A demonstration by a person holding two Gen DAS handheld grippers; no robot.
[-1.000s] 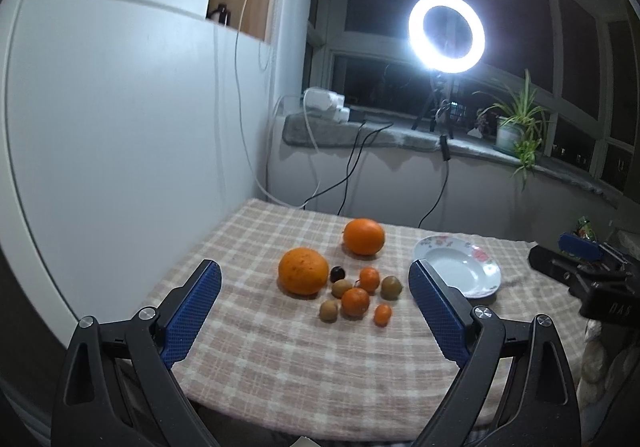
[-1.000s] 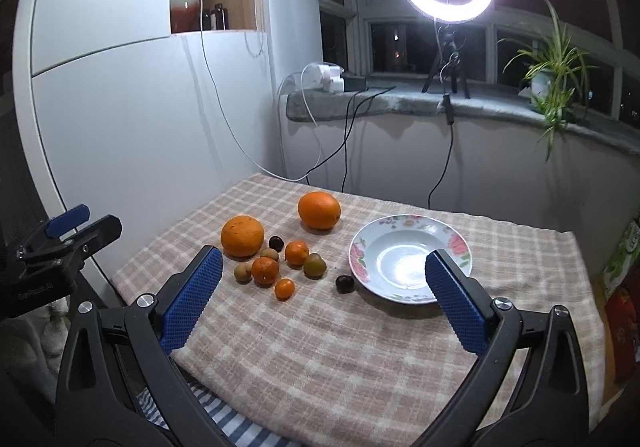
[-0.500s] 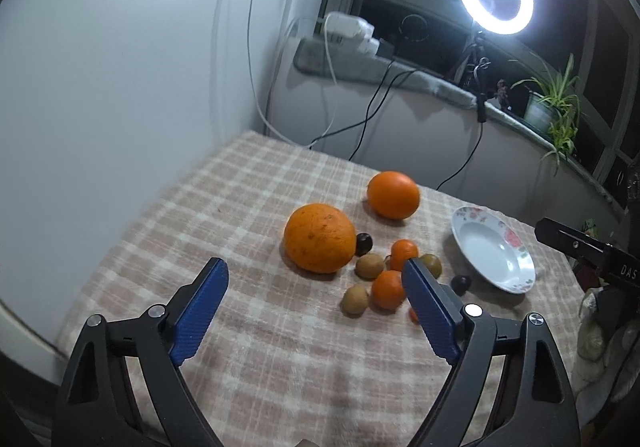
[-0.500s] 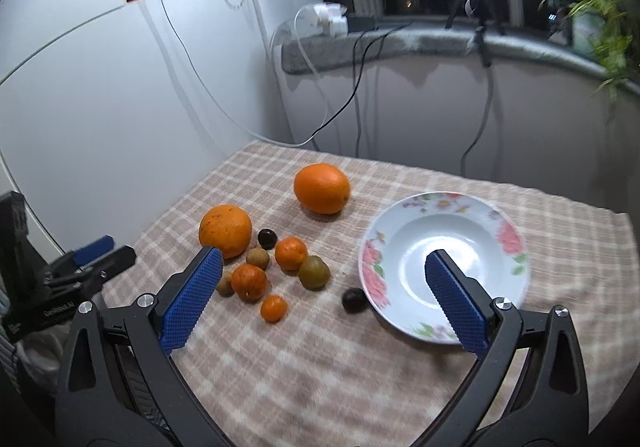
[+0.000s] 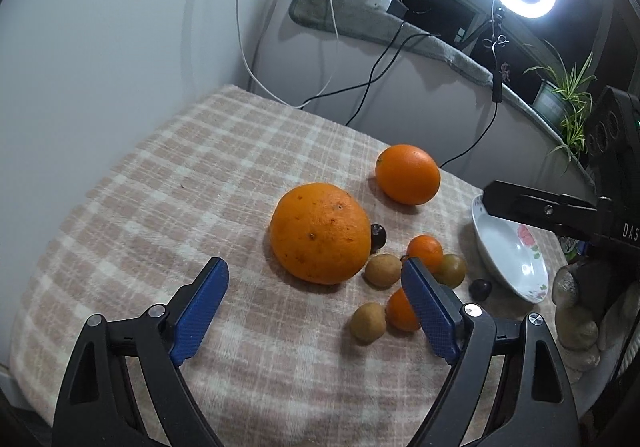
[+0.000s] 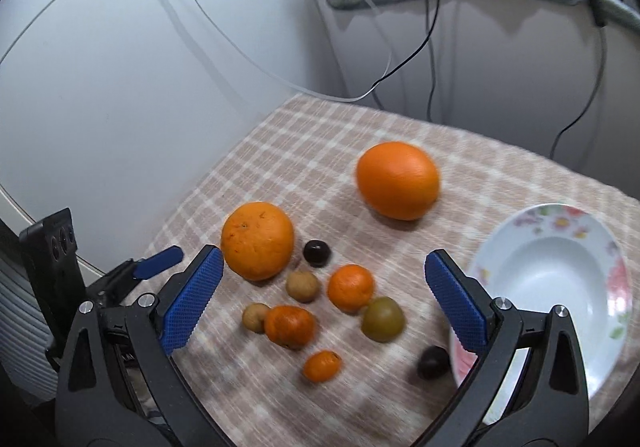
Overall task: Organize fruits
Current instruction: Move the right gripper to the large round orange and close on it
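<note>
Checked beige cloth [image 6: 320,135] covered the table and carried everything listed. White dish [image 6: 556,267] with a floral rim, empty, stood at the right edge of the cloth. Speckled orange [image 5: 320,233], the largest fruit, lay at the left of the cluster; smooth orange [image 6: 397,180] lay apart, farther back. Two tangerines [image 6: 351,287] and [image 6: 289,326] lay in the middle, with a greenish fruit [image 6: 383,319] touching the first. Small tangerine [image 6: 322,366] lay nearest the camera. Two tan round fruits [image 6: 303,286] and [image 6: 256,317] sat among them. Two dark fruits: one [image 6: 316,253] beside the speckled orange, one [image 6: 433,362] just beside the dish rim. Left gripper [image 5: 316,311]: jaws wide, narrowed a little within the last second, nothing between the pads, aimed at the speckled orange. Right gripper [image 6: 320,299]: jaws wide apart, holding nothing, hanging over the small fruits. Risks, as judged: fruits lay touching, so a descending pad could nudge a neighbour and set it rolling off the cloth; the two grippers worked close together and might collide; the large orange might slip from a shallow grip.
</note>
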